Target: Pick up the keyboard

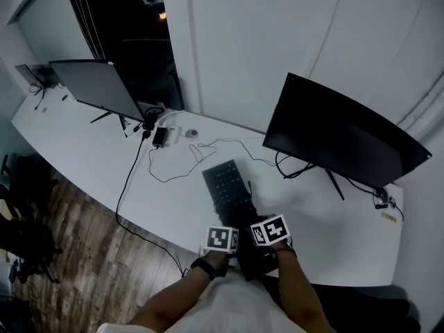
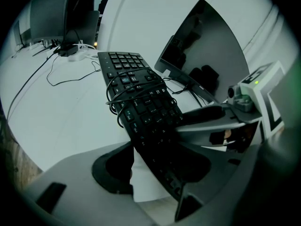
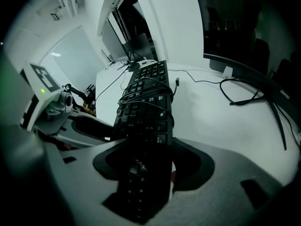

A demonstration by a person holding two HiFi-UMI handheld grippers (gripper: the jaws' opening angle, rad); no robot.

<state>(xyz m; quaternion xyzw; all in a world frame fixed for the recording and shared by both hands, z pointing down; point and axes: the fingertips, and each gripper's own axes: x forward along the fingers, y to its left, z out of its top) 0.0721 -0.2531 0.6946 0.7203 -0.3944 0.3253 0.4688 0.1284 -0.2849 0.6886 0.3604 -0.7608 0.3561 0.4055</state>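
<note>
A black keyboard [image 1: 227, 186] with its cable wound round it lies lengthwise on the white desk [image 1: 90, 158], its near end at both grippers. My left gripper [image 1: 222, 240] and right gripper [image 1: 270, 231] sit side by side at that end. In the left gripper view the keyboard [image 2: 136, 93] runs slantwise between the jaws of the left gripper [image 2: 157, 168], touching both pads. In the right gripper view the keyboard [image 3: 148, 98] fills the gap of the right gripper [image 3: 153, 166]. Its near end is tilted up over the jaws.
A dark monitor [image 1: 340, 134] stands at the back right, and another monitor [image 1: 97, 85] at the back left. Loose cables [image 1: 173, 165] and a power adapter [image 1: 160, 137] lie behind the keyboard. Wooden floor [image 1: 69, 241] shows beyond the desk's left edge.
</note>
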